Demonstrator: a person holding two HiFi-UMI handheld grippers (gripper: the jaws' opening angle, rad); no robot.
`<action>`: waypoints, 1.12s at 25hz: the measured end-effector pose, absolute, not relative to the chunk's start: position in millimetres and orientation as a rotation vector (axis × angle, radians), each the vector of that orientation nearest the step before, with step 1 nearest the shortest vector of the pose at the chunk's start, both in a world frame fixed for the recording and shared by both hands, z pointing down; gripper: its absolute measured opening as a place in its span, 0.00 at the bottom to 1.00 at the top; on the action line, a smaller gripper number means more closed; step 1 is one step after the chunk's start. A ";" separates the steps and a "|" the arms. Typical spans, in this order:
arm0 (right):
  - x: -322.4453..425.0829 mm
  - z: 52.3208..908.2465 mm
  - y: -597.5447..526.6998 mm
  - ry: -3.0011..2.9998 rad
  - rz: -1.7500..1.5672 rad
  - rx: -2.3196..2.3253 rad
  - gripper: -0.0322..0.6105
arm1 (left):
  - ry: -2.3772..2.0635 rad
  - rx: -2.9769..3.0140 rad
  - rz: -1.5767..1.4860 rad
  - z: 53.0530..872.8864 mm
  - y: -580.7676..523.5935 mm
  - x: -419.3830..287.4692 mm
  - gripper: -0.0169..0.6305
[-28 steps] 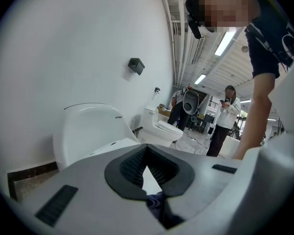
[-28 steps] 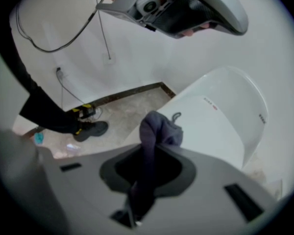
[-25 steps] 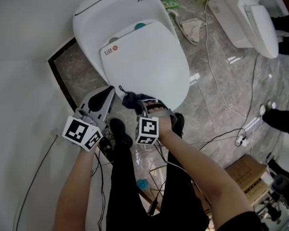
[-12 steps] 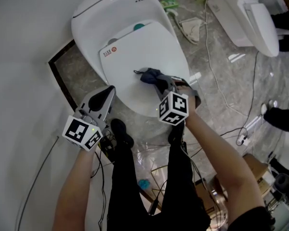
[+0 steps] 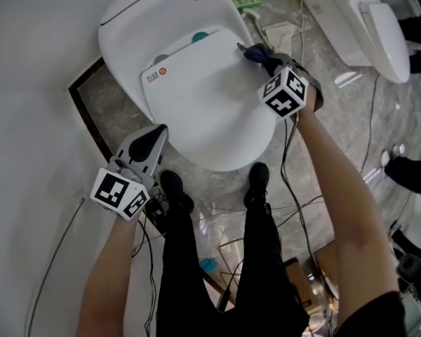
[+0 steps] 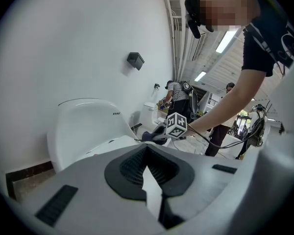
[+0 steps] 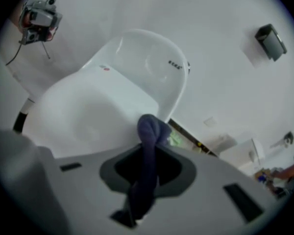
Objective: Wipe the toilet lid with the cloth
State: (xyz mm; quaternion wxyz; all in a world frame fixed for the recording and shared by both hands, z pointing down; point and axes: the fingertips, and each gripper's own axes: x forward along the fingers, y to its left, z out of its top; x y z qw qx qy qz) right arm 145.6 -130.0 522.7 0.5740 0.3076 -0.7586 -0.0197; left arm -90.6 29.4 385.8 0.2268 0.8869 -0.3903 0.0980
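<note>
The white toilet lid (image 5: 203,104) lies closed below me. My right gripper (image 5: 263,58) is at the lid's far right edge, near the hinge, shut on a dark blue cloth (image 5: 255,50) that rests on the lid's edge. In the right gripper view the cloth (image 7: 148,146) hangs bunched between the jaws, with the lid (image 7: 83,111) just beyond it. My left gripper (image 5: 153,137) hangs off the lid's near left side, shut with nothing in it. From the left gripper view I see the cloth (image 6: 149,136) on the lid (image 6: 112,143).
The toilet's raised back (image 5: 161,12) stands against a white wall. A second toilet (image 5: 379,27) is at the upper right. Cables (image 5: 323,139) trail over the marble floor. My shoes (image 5: 174,192) stand at the bowl's front. Other people (image 6: 179,99) stand far off.
My right gripper has swept the cloth from the lid's near front edge across to its far right corner. The left gripper has stayed where it was.
</note>
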 end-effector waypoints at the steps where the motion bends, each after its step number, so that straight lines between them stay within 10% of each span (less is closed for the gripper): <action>1: 148.5 526.3 -134.1 -1.769 -0.037 0.723 0.16 | -1.074 2.442 0.270 387.1 28.5 -89.4 0.05; 28: 122.5 557.9 -60.9 -1.790 -0.010 0.586 0.16 | -1.020 2.480 0.284 382.1 19.7 -70.2 0.05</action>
